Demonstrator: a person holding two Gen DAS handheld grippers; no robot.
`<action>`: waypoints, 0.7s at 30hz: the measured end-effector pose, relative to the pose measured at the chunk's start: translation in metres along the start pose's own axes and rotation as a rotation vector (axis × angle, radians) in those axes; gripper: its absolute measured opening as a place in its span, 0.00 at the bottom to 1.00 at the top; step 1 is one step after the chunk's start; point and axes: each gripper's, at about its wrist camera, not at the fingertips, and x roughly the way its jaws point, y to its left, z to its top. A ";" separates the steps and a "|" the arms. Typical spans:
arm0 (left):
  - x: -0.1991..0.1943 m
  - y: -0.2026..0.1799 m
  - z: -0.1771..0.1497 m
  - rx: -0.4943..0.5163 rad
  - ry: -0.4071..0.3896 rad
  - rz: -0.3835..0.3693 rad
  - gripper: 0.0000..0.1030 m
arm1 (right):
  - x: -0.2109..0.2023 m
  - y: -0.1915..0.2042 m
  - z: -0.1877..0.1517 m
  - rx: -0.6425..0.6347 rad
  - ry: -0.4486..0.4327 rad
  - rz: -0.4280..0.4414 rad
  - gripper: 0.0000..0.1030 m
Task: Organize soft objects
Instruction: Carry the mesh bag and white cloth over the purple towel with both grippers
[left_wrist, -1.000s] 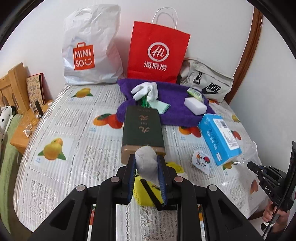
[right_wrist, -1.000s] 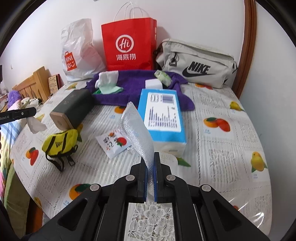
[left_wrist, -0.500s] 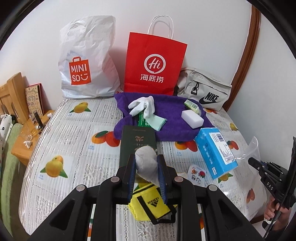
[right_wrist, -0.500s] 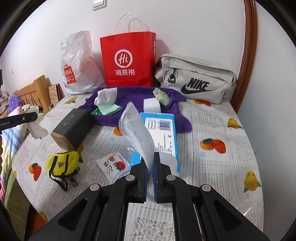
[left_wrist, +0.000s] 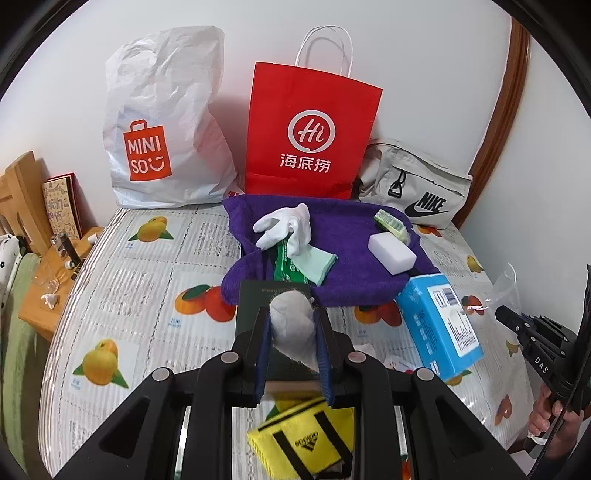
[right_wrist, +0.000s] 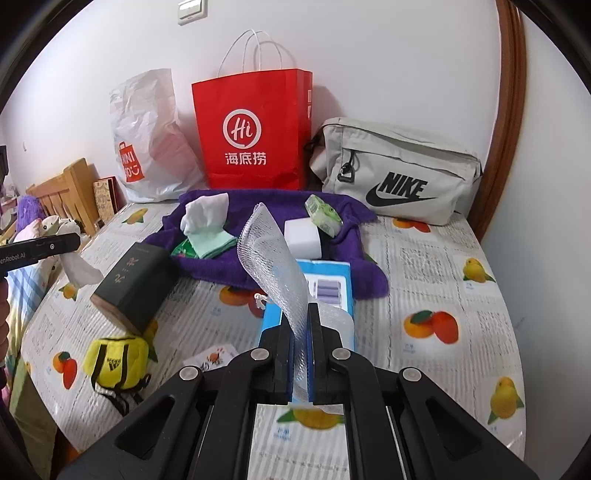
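Soft white cloth (left_wrist: 291, 328), maybe a glove, is squishing in the left tongs (left_wrist: 292, 350); the right tongs (right_wrist: 303, 354) are pinching light, floppy bubble wrap (right_wrist: 271, 258) near its end.

1. The left gripper (left_wrist: 293, 354) is drawn up and back from the table (left_wrist: 122, 295), the grey cloth (left_wrist: 293, 328) carried along between its pads.
2. The yellow pouch (left_wrist: 314, 439), earlier half hidden behind the left fingers, is now seen below them.
3. The right gripper (right_wrist: 302, 354) is likewise pulled up and back, the bubble-wrap bag (right_wrist: 275, 266) lifted with it.
4. The blue box (right_wrist: 332, 291) is now largely covered by that bag in the right view.
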 end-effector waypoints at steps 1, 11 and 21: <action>0.004 0.000 0.003 -0.002 0.003 0.000 0.21 | 0.004 0.000 0.003 -0.001 0.001 0.003 0.05; 0.045 0.001 0.029 -0.015 0.026 -0.014 0.21 | 0.046 0.002 0.034 -0.019 0.019 0.030 0.05; 0.098 -0.001 0.057 -0.032 0.066 -0.008 0.21 | 0.104 -0.001 0.068 -0.035 0.048 0.058 0.05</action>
